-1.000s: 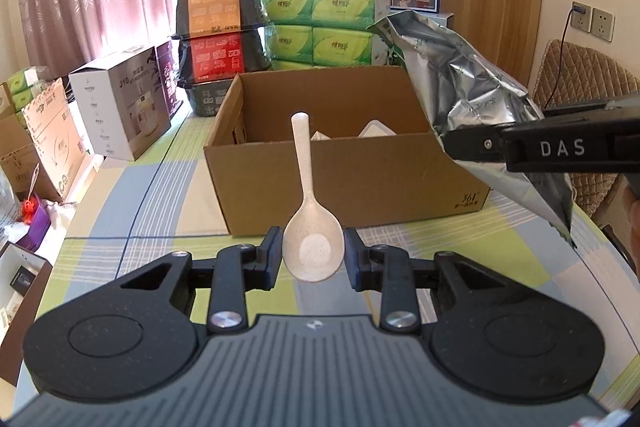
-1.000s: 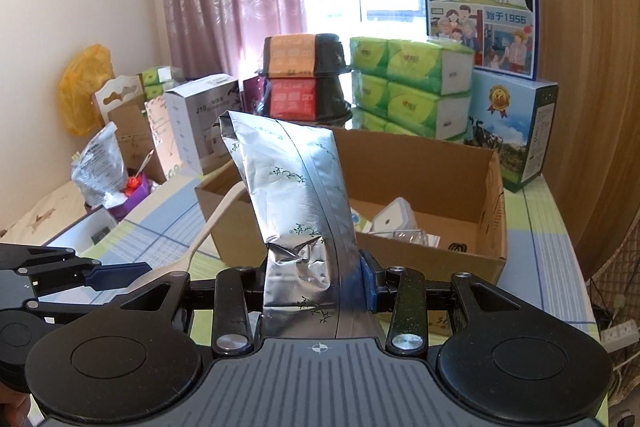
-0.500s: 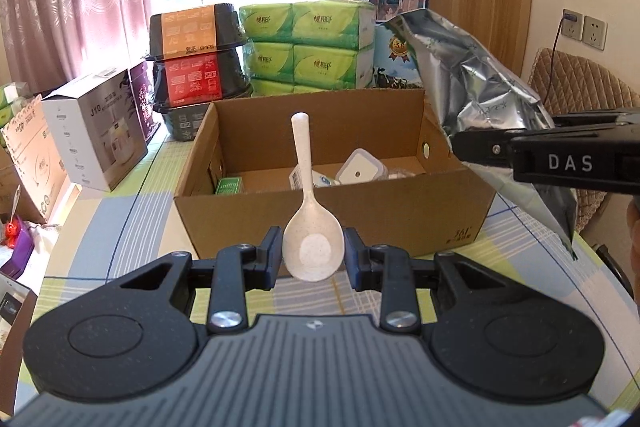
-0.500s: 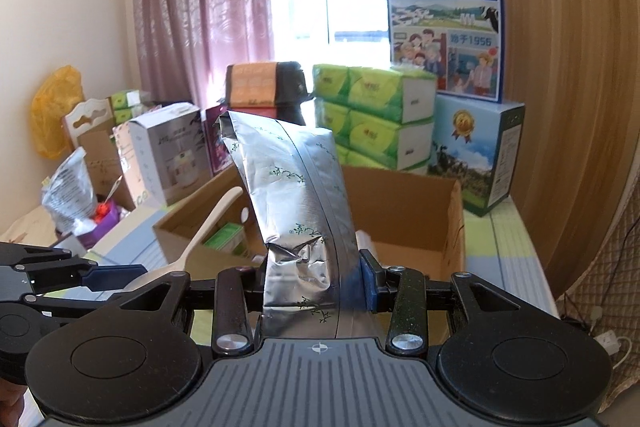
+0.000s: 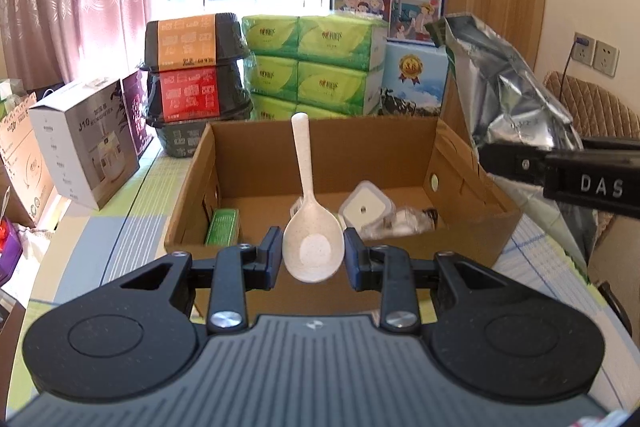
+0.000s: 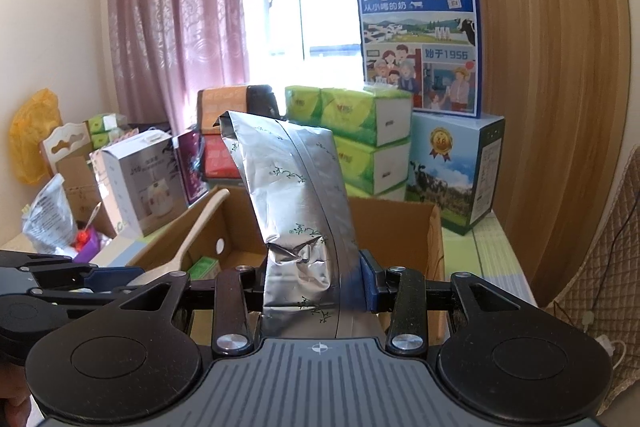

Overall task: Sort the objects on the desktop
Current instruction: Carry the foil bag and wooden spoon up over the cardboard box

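My left gripper point(image 5: 313, 254) is shut on the bowl of a cream speckled spoon point(image 5: 309, 219) whose handle points up, over the near wall of an open cardboard box point(image 5: 476, 183). The silver foil bag point(image 6: 298, 211) stands upright in my right gripper point(image 6: 312, 285), which is shut on its lower part above the box's right side point(image 6: 434, 251). In the left wrist view the foil bag point(image 5: 504, 95) and the right gripper's finger point(image 5: 560, 173) show at the right. Inside the box lie a green packet point(image 5: 222, 227), a white square container point(image 5: 365, 207) and a clear wrapped item point(image 5: 408, 221).
Behind the box stand green tissue packs point(image 5: 316, 67), stacked black noodle bowls point(image 5: 192, 75), a blue milk carton box point(image 5: 414, 79) and a white appliance box point(image 5: 84, 143). The striped tablecloth point(image 5: 112, 227) shows left of the box. A quilted chair point(image 5: 592, 107) is at the right.
Both grippers have risen and moved forward toward the box with their loads; the box interior now shows from above. Neither grip has changed.
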Demonstrator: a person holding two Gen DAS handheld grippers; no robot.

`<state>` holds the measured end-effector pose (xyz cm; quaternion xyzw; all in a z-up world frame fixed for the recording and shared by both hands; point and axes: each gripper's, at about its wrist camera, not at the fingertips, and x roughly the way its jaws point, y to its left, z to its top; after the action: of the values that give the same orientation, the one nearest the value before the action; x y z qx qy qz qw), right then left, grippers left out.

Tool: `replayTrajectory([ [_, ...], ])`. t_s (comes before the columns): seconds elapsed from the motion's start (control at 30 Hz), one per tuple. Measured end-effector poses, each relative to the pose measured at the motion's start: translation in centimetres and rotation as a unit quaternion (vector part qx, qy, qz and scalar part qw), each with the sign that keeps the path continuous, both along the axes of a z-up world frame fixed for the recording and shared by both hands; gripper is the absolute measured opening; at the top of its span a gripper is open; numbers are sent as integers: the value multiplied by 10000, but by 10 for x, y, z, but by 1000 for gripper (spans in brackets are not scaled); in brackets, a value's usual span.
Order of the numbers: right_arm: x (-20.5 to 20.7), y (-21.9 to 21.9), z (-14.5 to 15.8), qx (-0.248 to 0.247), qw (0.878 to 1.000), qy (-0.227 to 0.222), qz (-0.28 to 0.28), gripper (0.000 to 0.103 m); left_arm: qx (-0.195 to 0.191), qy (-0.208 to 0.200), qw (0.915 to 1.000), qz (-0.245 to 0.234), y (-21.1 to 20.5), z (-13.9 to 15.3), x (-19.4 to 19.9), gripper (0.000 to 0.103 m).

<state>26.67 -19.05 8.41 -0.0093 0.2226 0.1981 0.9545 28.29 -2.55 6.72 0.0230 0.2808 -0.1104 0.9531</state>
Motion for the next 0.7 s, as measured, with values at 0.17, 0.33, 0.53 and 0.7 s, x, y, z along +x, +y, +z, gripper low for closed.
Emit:
replayTrajectory([
  [0.17,24,2,-2,-37,9999,33,-141,37,-89,-14,9999,67,1,5,25,27],
  [0.33,49,7,-10,-90,9996,127,-226,37,-149,52,9997,164,5,2,51,27],
  [0.53,73,15,-19,-225,9990,252,-277,37,-236,234,9992,234,10,-8,72,27],
  [0.7,88,21,-29,-281,9982,436,-284,37,-300,350,9985,283,14,-17,83,27],
])
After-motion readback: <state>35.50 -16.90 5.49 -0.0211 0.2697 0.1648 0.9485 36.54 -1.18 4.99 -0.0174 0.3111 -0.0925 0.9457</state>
